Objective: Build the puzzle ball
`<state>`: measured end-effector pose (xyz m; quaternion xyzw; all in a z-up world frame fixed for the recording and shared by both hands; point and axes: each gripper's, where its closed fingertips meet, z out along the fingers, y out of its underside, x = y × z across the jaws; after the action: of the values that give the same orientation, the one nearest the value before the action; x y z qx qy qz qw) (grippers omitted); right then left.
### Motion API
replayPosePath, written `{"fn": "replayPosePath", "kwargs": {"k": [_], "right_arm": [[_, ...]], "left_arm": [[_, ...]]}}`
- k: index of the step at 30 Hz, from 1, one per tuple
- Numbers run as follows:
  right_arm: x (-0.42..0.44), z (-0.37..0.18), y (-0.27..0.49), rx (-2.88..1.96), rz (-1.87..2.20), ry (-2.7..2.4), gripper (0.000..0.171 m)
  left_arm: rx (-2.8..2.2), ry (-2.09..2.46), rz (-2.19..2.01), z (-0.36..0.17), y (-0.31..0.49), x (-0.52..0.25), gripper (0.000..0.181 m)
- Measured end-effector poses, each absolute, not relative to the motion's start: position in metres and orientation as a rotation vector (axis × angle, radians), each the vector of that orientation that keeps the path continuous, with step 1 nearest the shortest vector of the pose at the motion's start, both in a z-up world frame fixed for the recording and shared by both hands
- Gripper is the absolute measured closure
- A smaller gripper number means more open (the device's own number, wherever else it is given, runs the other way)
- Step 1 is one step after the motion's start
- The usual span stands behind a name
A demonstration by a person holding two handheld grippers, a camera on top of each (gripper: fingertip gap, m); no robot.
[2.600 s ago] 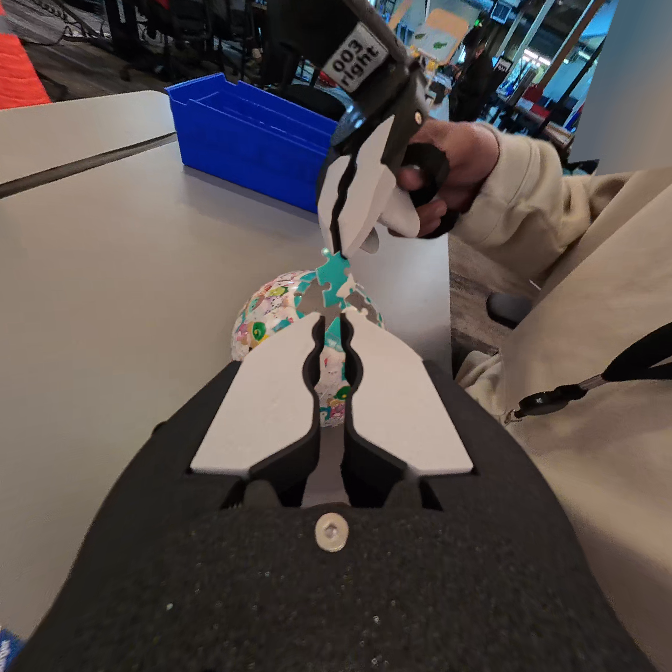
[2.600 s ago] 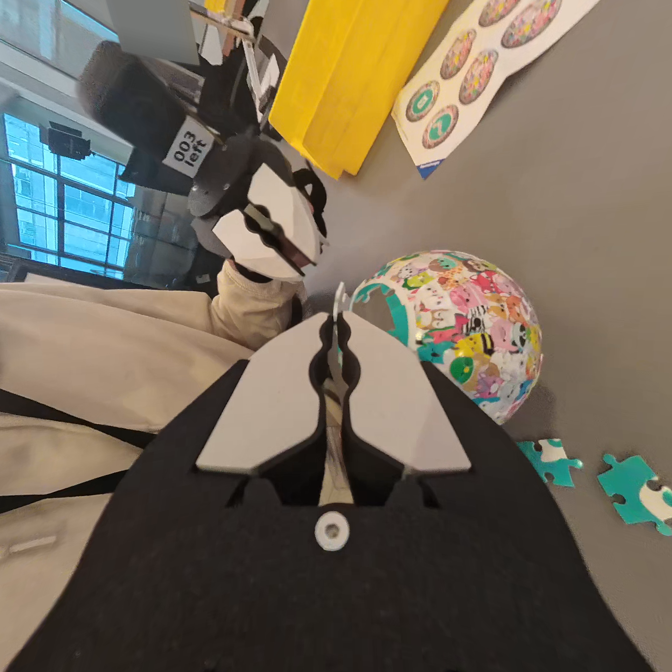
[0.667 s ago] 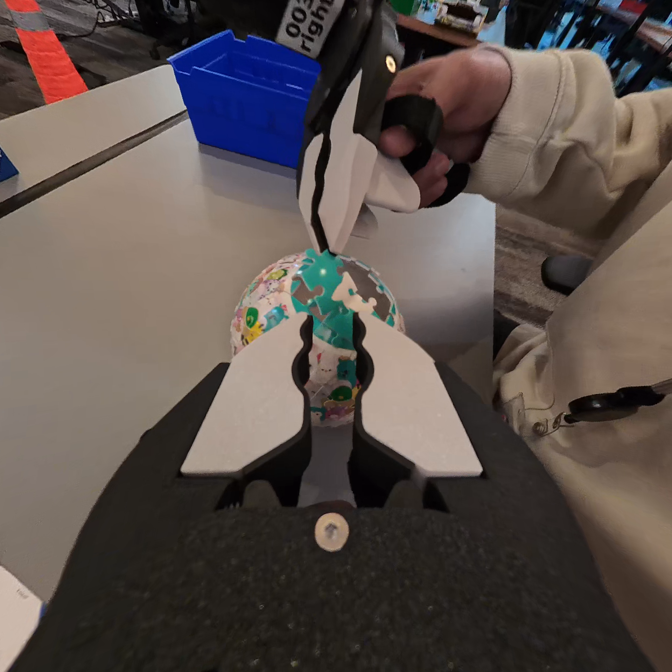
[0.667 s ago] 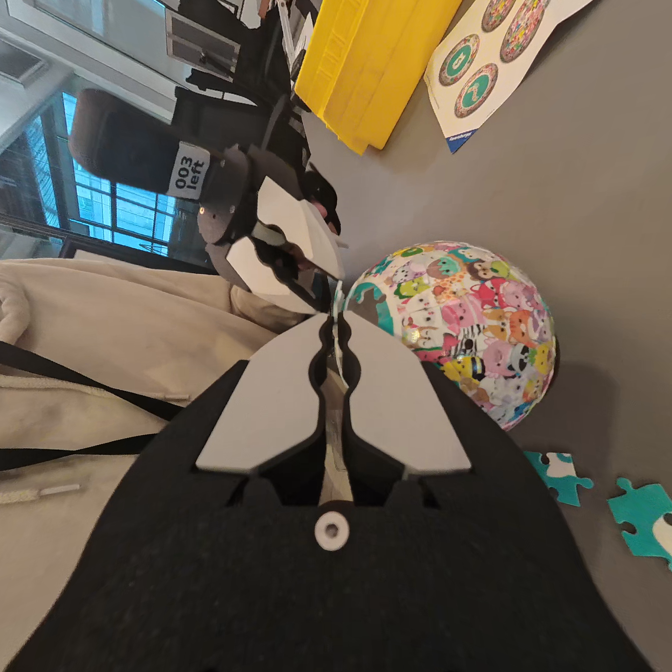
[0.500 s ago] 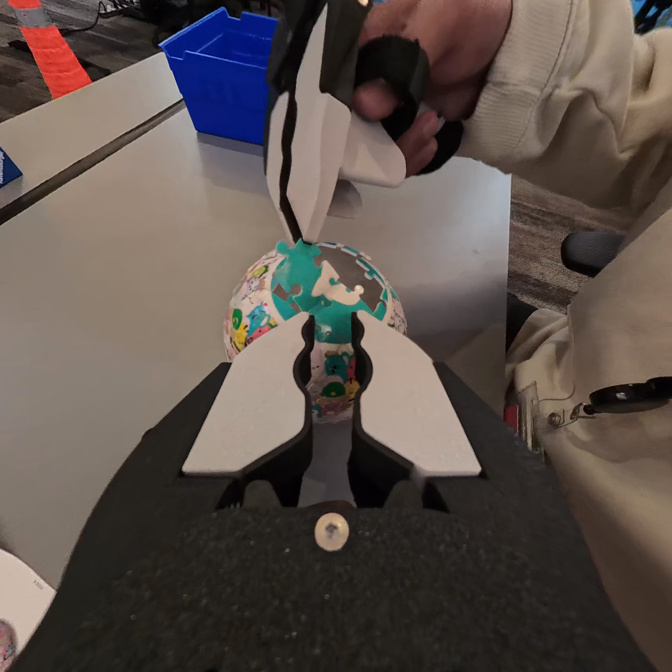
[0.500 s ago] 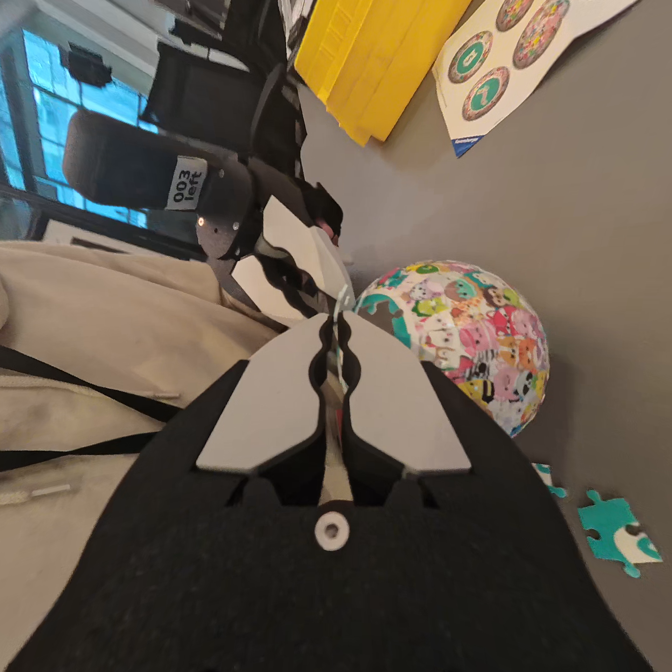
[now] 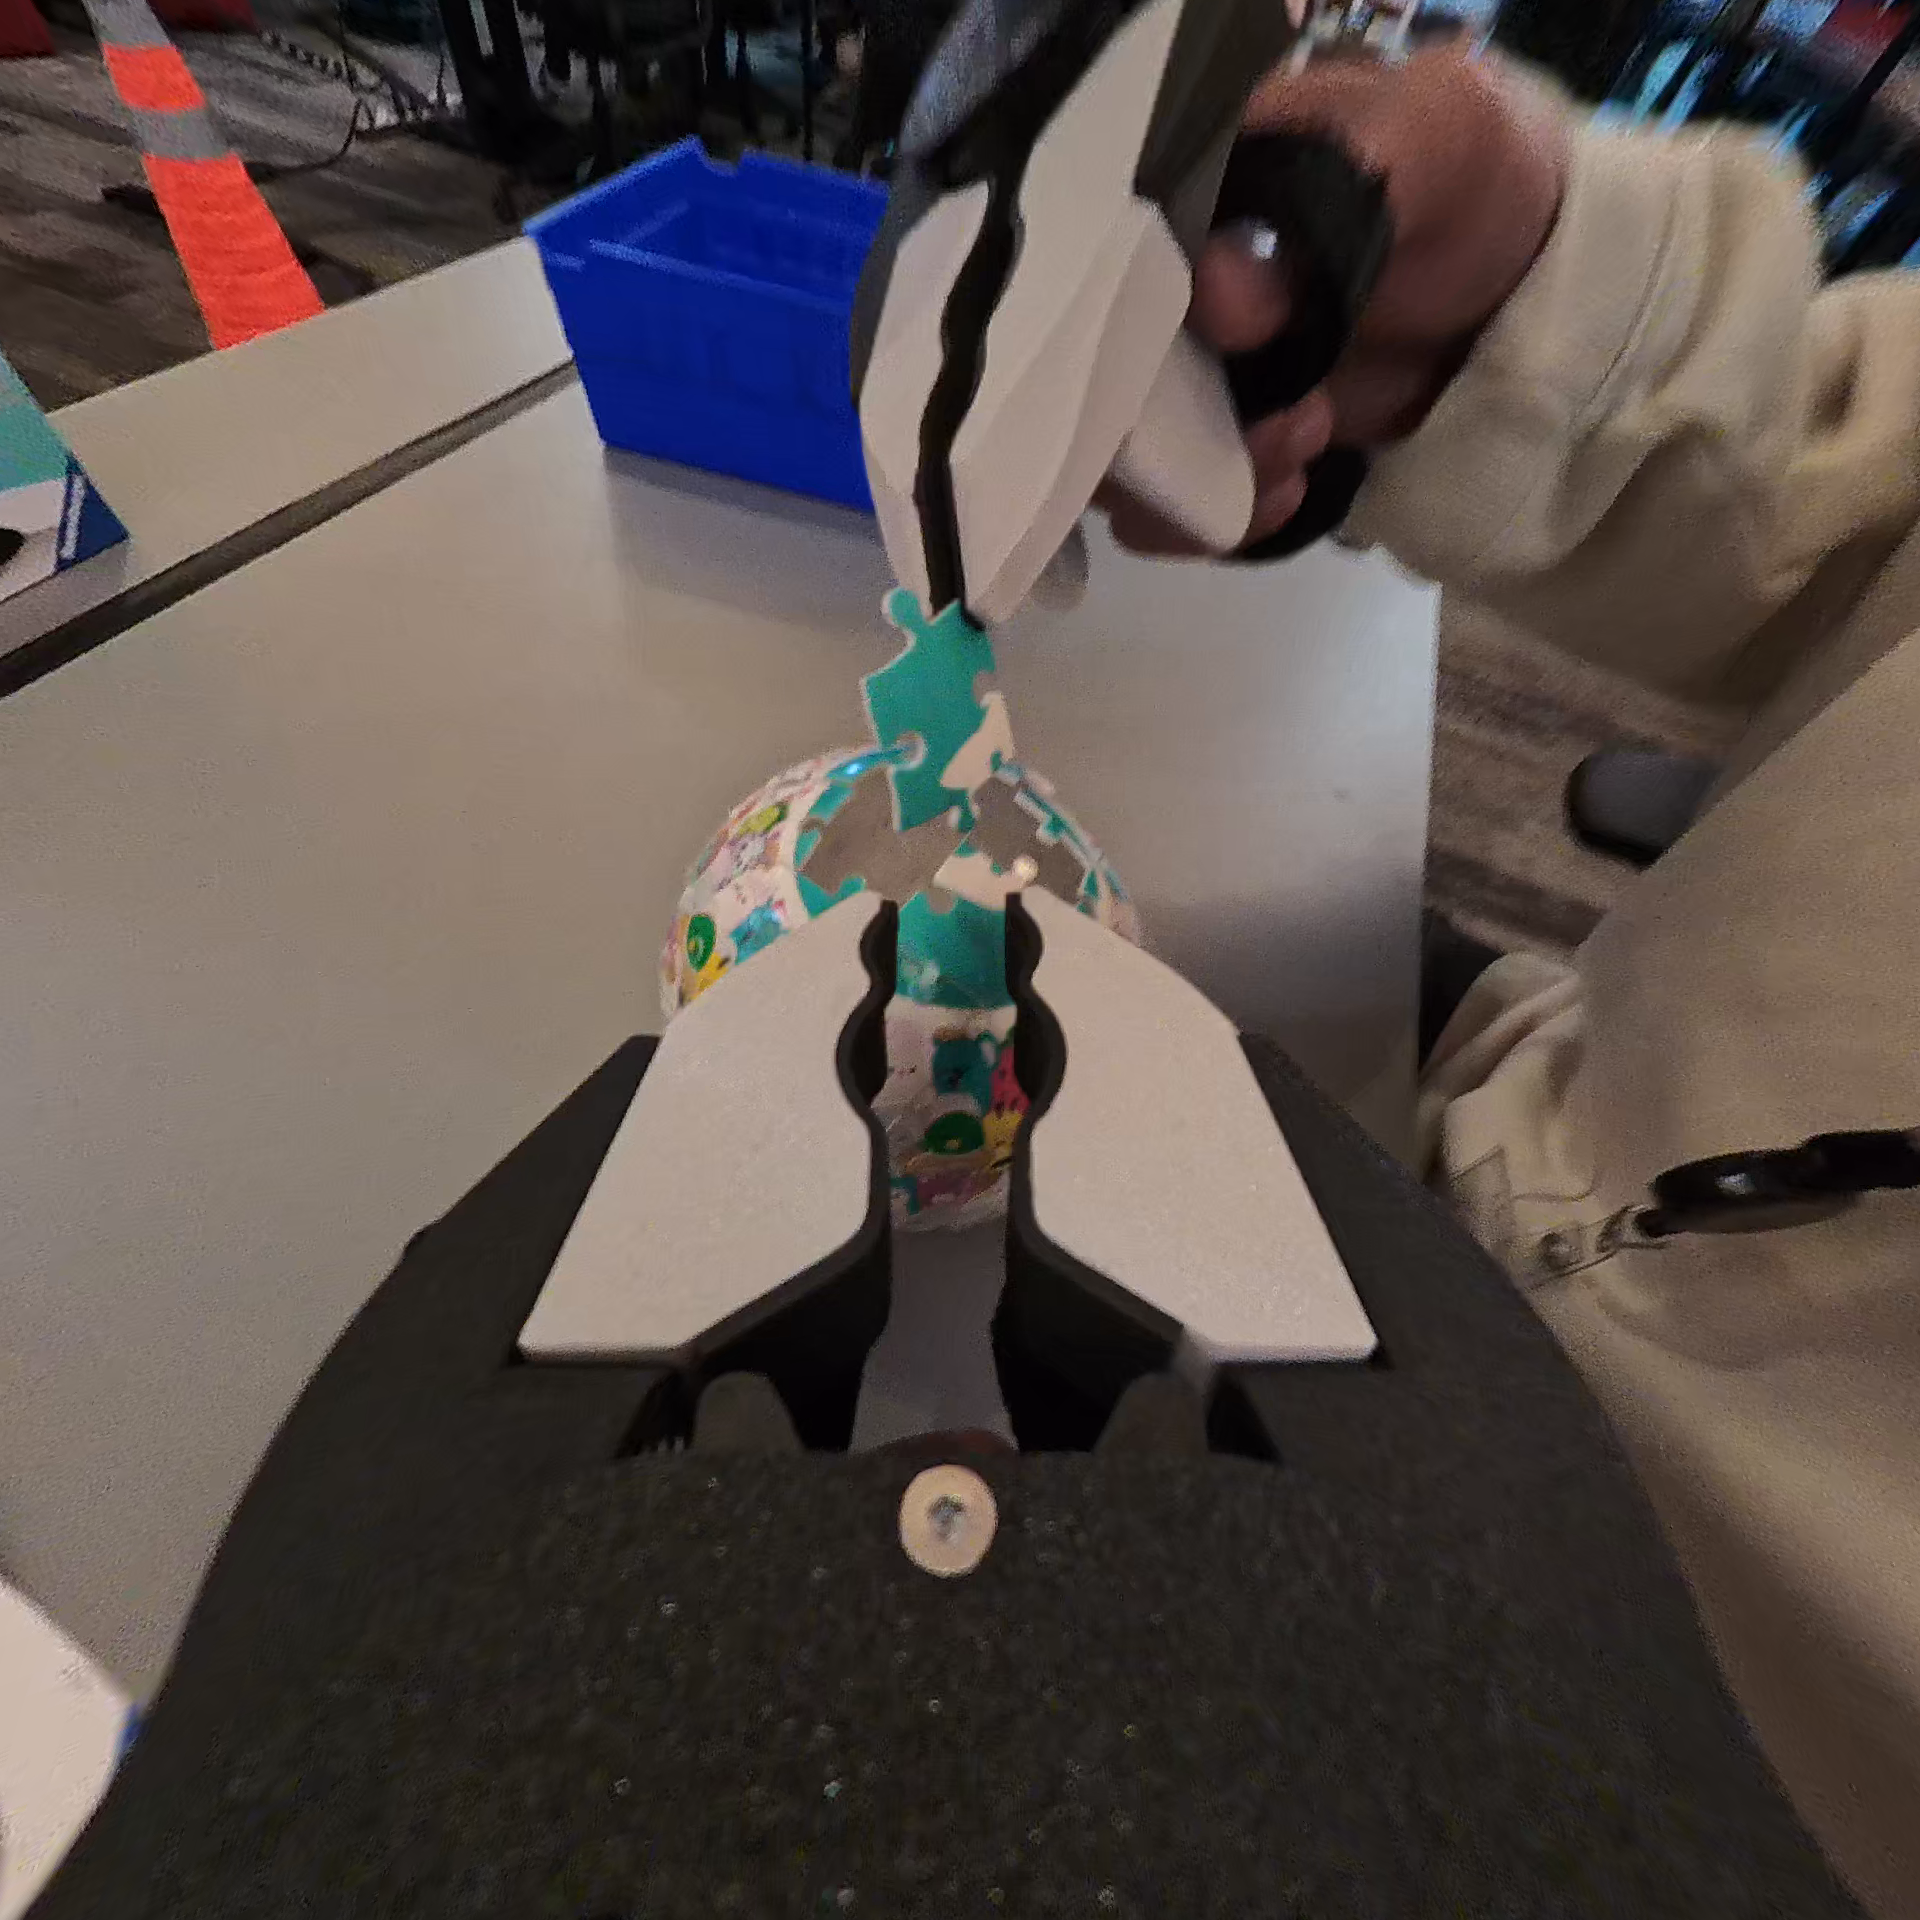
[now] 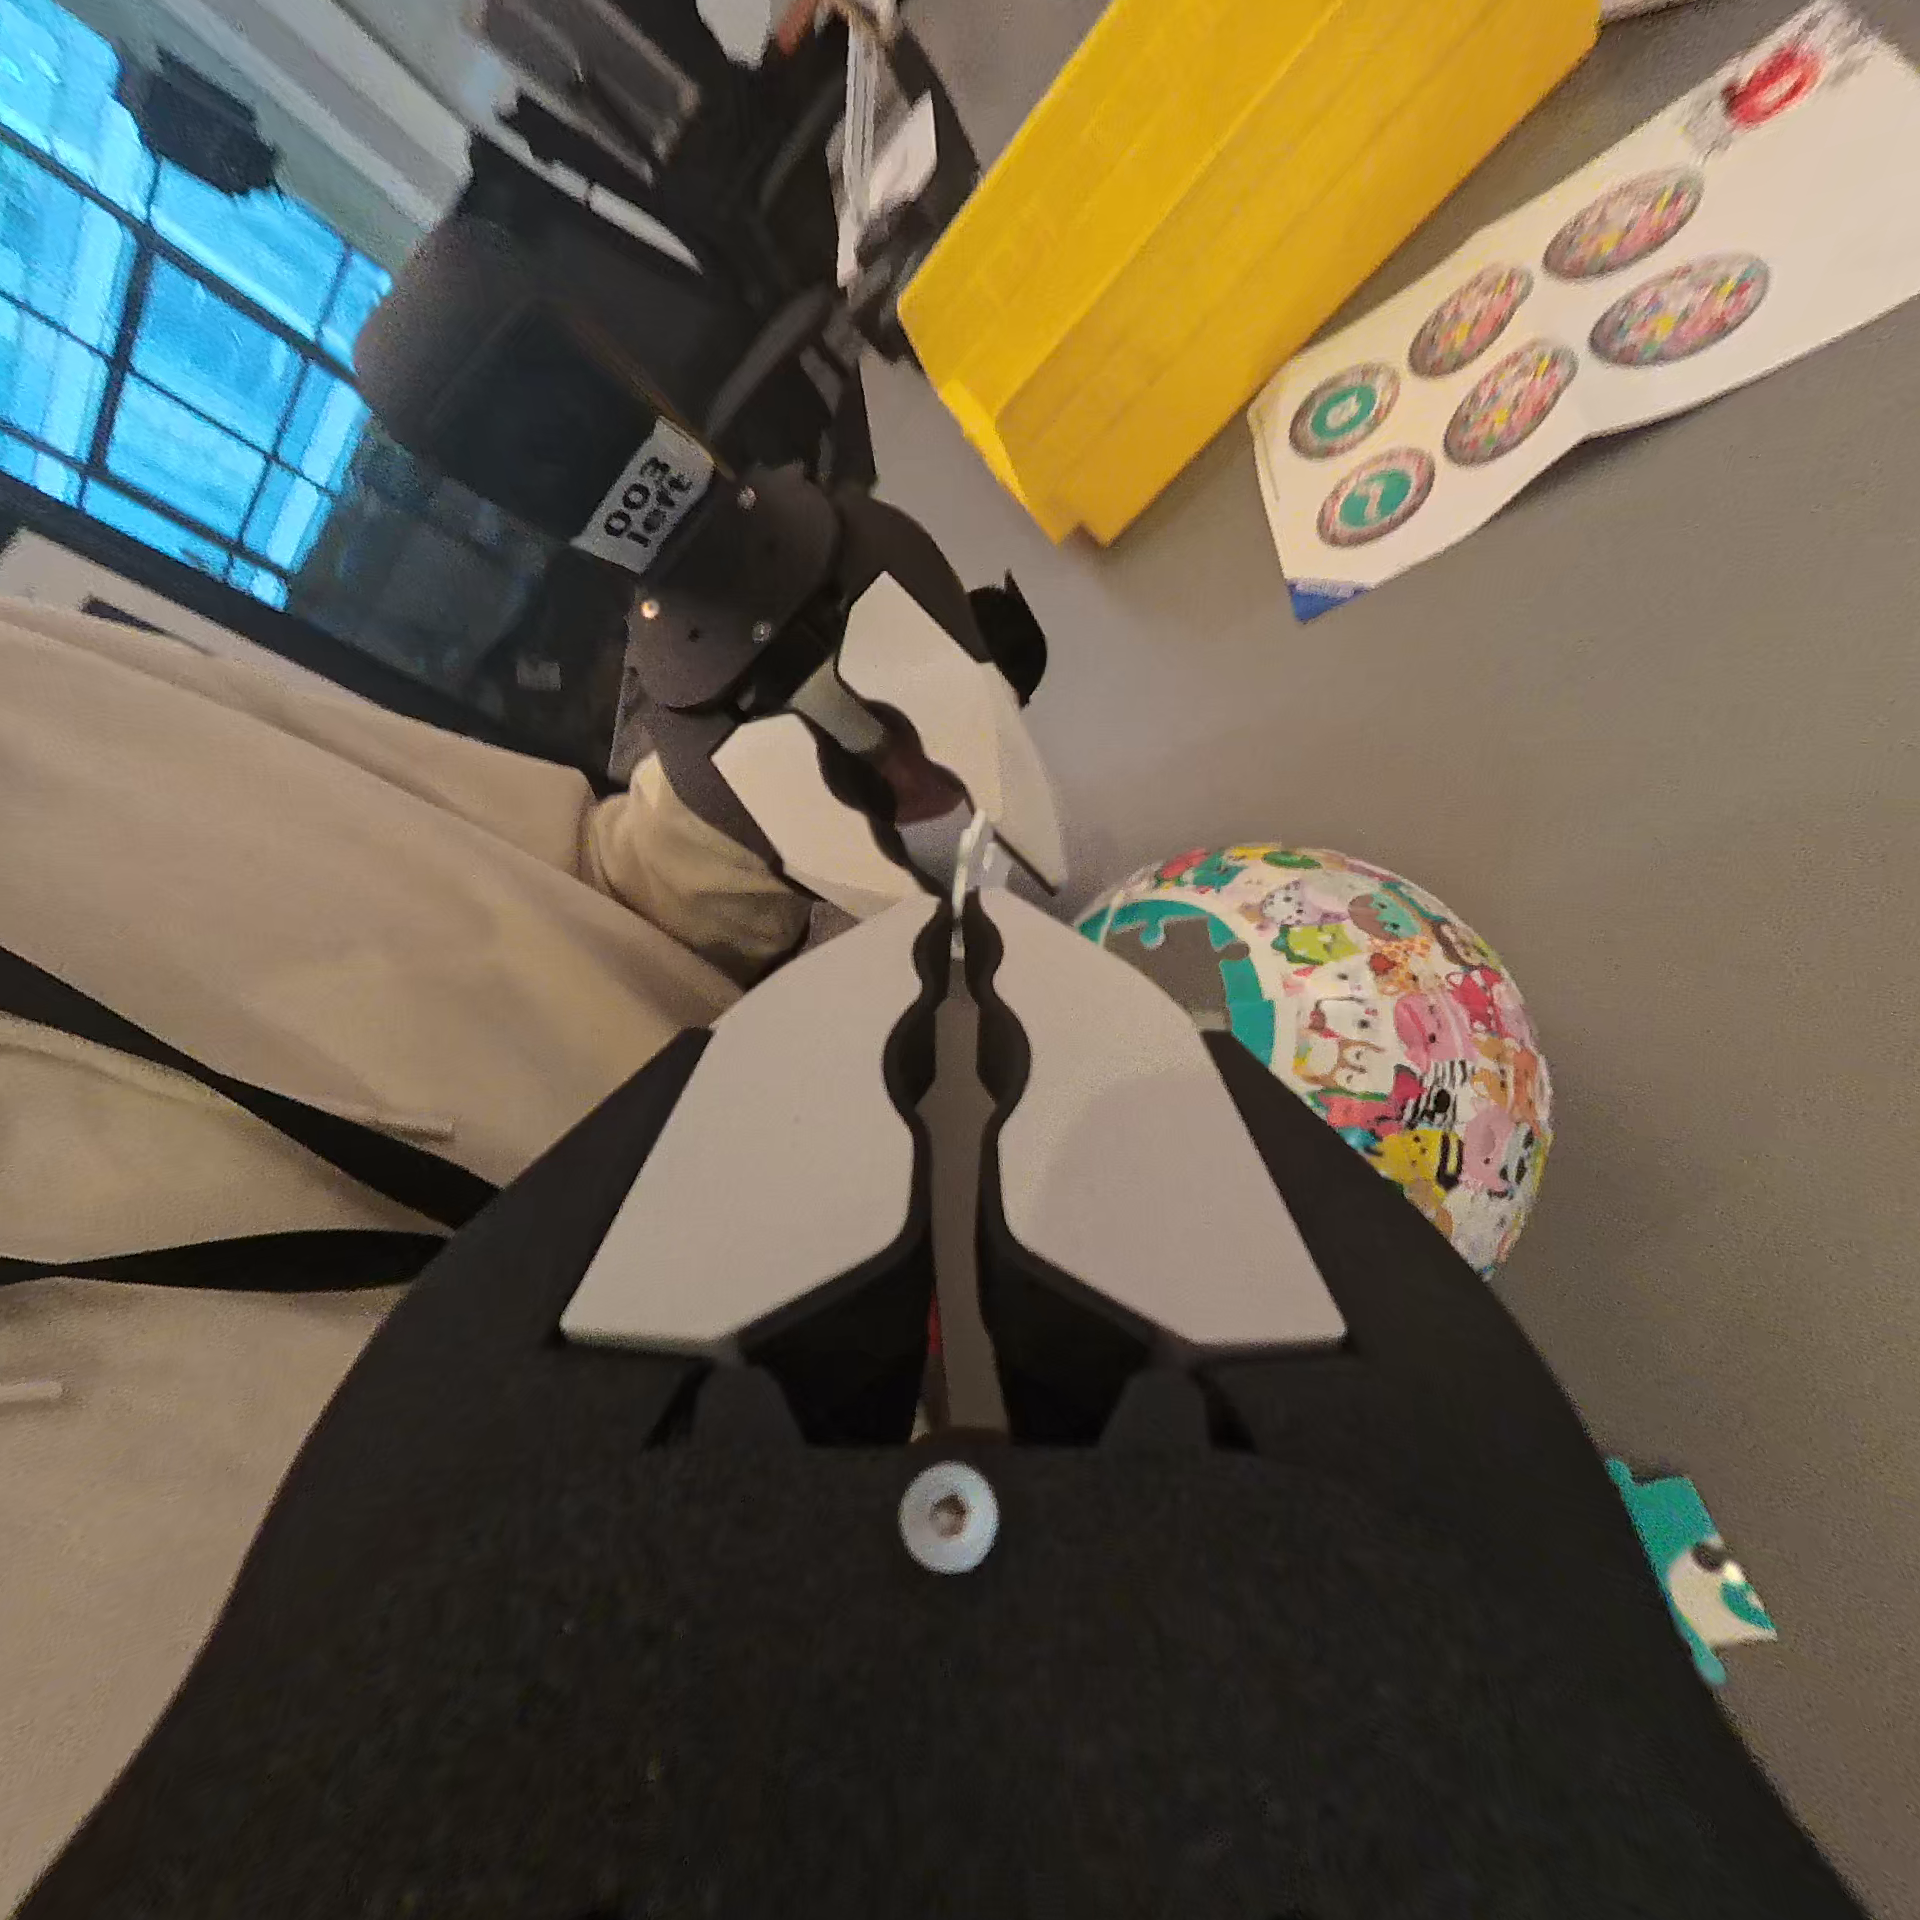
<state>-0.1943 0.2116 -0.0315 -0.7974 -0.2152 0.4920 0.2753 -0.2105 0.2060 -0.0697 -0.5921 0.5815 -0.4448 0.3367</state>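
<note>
— Where's the ball [image 7: 790, 914]?

— On the table [image 7: 364, 790], near the blue bin [image 7: 727, 312]. My right tongs [image 7: 951, 603] pinch a teal piece [image 7: 930, 717] just above its gap; my left tongs [image 7: 943, 914] hang slightly spread, empty, beside it.

— Risk?

— Half a second ago the piece touched the ball; now it's lifted. Pressing crooked could roll the unheld ball or bend the tab.

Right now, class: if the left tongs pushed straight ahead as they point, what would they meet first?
Probably the puzzle ball, showing just beyond the left tongs; depth is unclear.
</note>
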Motion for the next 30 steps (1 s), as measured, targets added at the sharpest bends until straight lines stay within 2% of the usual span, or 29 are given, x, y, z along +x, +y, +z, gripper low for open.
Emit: {"fn": "replayPosePath", "kwargs": {"k": [5, 8, 13, 22, 26, 30], "right_arm": [[-0.199, -0.011, 0.207, -1.899, 1.497, -0.407, 0.169], [-0.196, -0.011, 0.206, -1.782, 1.559, -0.243, 0.169], [-0.197, -0.014, 0.189, -1.665, 1.582, -0.109, 0.17], [-0.219, -0.029, 0.162, -1.649, 1.608, -0.049, 0.17], [-0.21, -0.024, 0.164, -1.607, 1.559, -0.015, 0.17], [-0.213, -0.025, 0.163, -1.607, 1.502, -0.07, 0.169]], "left_arm": [[-1.472, 1.352, -1.428, -0.032, 0.199, -0.208, 0.157], [-1.456, 1.332, -1.401, -0.027, 0.2, -0.208, 0.155], [-1.451, 1.344, -1.356, -0.024, 0.193, -0.209, 0.173], [-1.459, 1.332, -1.426, -0.017, 0.186, -0.2, 0.179], [-1.484, 1.266, -1.459, -0.014, 0.191, -0.208, 0.165], [-1.528, 1.252, -1.566, -0.022, 0.182, -0.21, 0.159]]}}
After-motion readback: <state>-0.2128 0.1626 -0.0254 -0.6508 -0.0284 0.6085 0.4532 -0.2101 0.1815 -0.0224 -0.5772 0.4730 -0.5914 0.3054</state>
